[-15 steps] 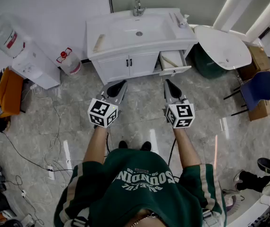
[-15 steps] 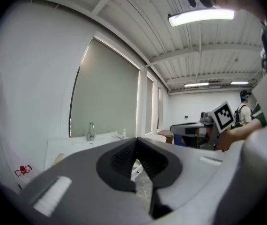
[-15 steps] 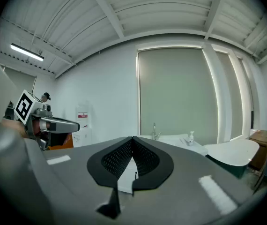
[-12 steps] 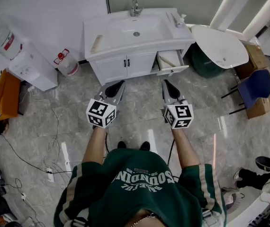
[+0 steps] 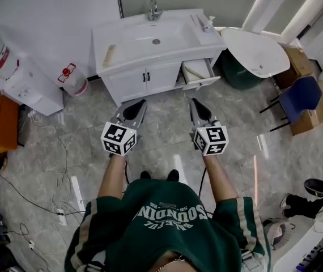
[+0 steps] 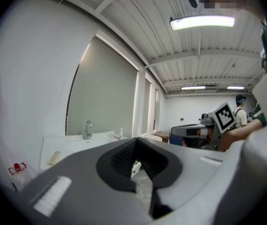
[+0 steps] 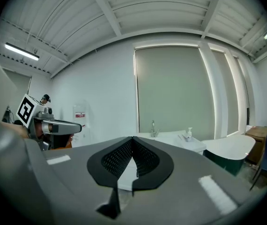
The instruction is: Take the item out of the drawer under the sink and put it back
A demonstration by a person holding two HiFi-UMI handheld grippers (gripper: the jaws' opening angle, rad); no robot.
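A white vanity [image 5: 144, 75] with a sink [image 5: 156, 38] stands ahead on the floor. The small drawer [image 5: 197, 73] at its right end is pulled open, and a pale, flat item [image 5: 193, 70] lies inside. Both grippers are held up side by side in front of the person, well short of the vanity. My left gripper [image 5: 141, 102] points at the cabinet doors, its jaws together and empty [image 6: 136, 143]. My right gripper [image 5: 191, 101] points toward the open drawer, also shut with nothing in it [image 7: 132, 138].
A water dispenser [image 5: 15, 75] and a red-capped jug [image 5: 73, 79] stand left of the vanity. A round white table [image 5: 255, 51], a blue chair [image 5: 300, 98] and a cardboard box [image 5: 297, 61] are at the right. Cables [image 5: 42, 180] trail over the floor at the left.
The vanity and open drawer have slid left and slightly up in the head view. Both grippers keep the same side-by-side pose, jaws unchanged.
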